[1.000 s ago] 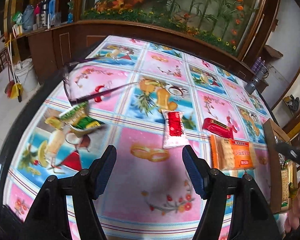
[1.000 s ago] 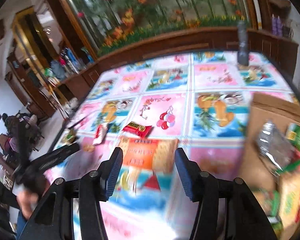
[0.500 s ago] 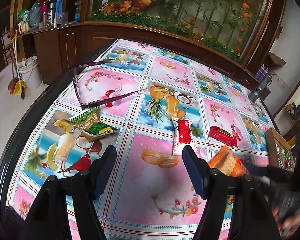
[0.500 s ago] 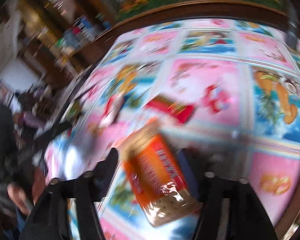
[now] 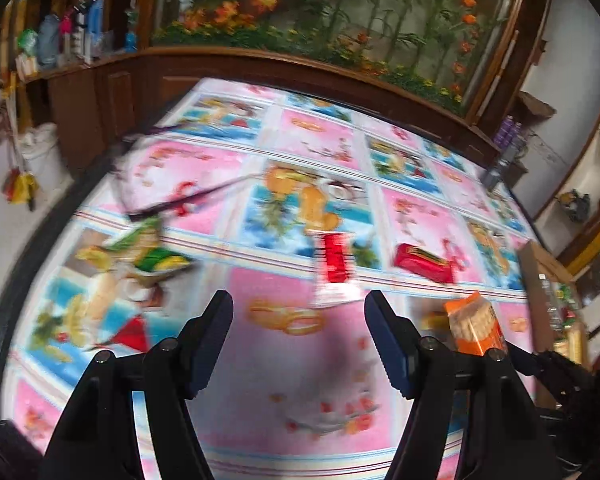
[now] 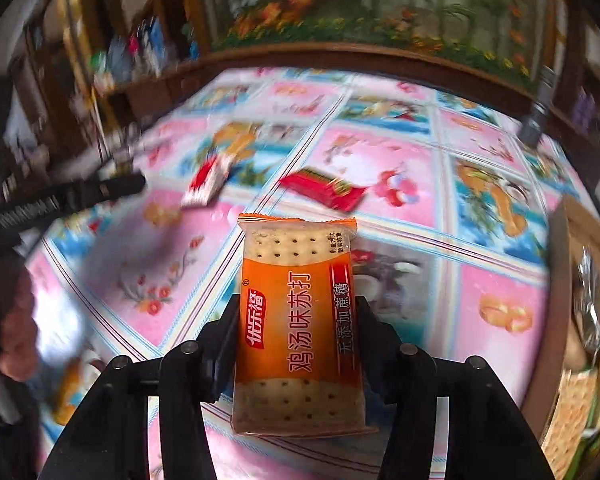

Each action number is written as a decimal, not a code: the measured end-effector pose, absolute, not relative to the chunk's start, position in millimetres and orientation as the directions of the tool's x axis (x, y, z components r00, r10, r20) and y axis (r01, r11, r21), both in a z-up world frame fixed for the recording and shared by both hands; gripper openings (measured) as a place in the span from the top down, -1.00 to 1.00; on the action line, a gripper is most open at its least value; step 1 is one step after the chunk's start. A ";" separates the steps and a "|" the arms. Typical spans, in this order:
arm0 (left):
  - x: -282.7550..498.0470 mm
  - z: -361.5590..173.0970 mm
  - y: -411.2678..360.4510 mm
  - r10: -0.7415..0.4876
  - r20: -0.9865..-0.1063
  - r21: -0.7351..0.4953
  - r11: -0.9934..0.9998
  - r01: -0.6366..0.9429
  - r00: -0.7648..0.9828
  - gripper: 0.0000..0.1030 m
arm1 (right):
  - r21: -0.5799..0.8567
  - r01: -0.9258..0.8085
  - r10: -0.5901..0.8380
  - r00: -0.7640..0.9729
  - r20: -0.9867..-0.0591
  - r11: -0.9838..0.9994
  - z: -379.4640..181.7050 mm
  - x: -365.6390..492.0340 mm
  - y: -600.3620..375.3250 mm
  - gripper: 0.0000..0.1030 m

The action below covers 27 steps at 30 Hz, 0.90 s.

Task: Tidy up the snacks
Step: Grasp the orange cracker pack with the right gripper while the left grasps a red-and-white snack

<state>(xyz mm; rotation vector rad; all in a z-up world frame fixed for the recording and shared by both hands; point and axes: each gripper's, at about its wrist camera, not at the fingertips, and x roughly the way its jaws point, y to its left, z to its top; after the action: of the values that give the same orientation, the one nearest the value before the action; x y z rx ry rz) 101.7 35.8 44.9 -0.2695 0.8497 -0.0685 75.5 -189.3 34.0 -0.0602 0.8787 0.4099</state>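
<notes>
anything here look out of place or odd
A pair of glasses lies on the tablecloth among loose snack packets, not a snack at all. The green packet beside it looks crumpled, though blur hides detail.

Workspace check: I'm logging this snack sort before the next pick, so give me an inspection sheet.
Surface: patterned tablecloth, pink and blue panels.
Job's things: orange cracker packet lifted in the right gripper; red packet, red-white packet and green packet lie on the cloth; cardboard box at the right holds snacks.
Clutter: eyeglasses, blurred.
Grippers: right gripper just closed on the cracker packet; left gripper open, empty.
Cables: nothing seen.
Surroundings: wooden cabinets, flower mural.
</notes>
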 end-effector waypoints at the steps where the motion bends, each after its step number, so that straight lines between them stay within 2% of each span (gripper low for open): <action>1: 106.7 44.5 30.7 -0.178 -0.740 -0.266 0.963 -0.039 0.649 -0.31 | 0.146 -0.365 0.348 0.581 -0.736 0.919 36.9 75.2 -197.5 -0.12; 5: 136.7 46.2 7.1 -0.109 -0.767 -0.167 0.985 -0.033 0.632 -0.29 | 0.241 -0.353 0.415 0.595 -0.688 0.904 44.6 82.9 -214.9 -0.12; 7: 156.6 38.8 0.6 -0.104 -0.801 -0.150 0.988 -0.029 0.589 -0.22 | 0.246 -0.352 0.419 0.603 -0.679 0.903 47.9 83.4 -214.6 -0.12; 9: 170.2 28.0 -2.8 -0.085 -0.832 -0.130 0.990 -0.044 0.548 0.04 | 0.262 -0.354 0.433 0.605 -0.668 0.898 52.9 82.4 -216.8 -0.12; 10: 175.5 22.1 -4.4 -0.087 -0.845 -0.128 0.991 -0.042 0.528 0.24 | 0.269 -0.355 0.440 0.607 -0.662 0.895 53.6 81.2 -216.0 -0.12; 12: 176.8 19.5 -6.4 -0.061 -0.842 -0.100 0.994 -0.044 0.536 0.29 | 0.284 -0.353 0.449 0.608 -0.654 0.891 55.6 80.6 -217.5 -0.12; 14: 176.0 18.4 -6.5 -0.056 -0.842 -0.093 0.995 -0.042 0.537 0.52 | 0.296 -0.358 0.462 0.604 -0.649 0.885 57.0 80.1 -217.6 -0.12; 18: 166.4 16.3 -9.2 -0.057 -0.834 -0.095 0.995 -0.041 0.549 0.57 | 0.309 -0.359 0.472 0.604 -0.642 0.881 57.9 79.3 -218.8 -0.12; 27: 85.4 18.2 -33.4 -0.066 -0.808 -0.109 0.993 -0.038 0.585 0.59 | 0.298 -0.347 0.455 0.609 -0.649 0.889 55.8 78.5 -218.1 -0.12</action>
<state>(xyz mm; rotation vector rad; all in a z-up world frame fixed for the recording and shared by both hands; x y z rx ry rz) 85.4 -33.4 18.2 -0.1190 0.9459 -0.0167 78.5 -218.1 55.8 0.1472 0.7900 0.4652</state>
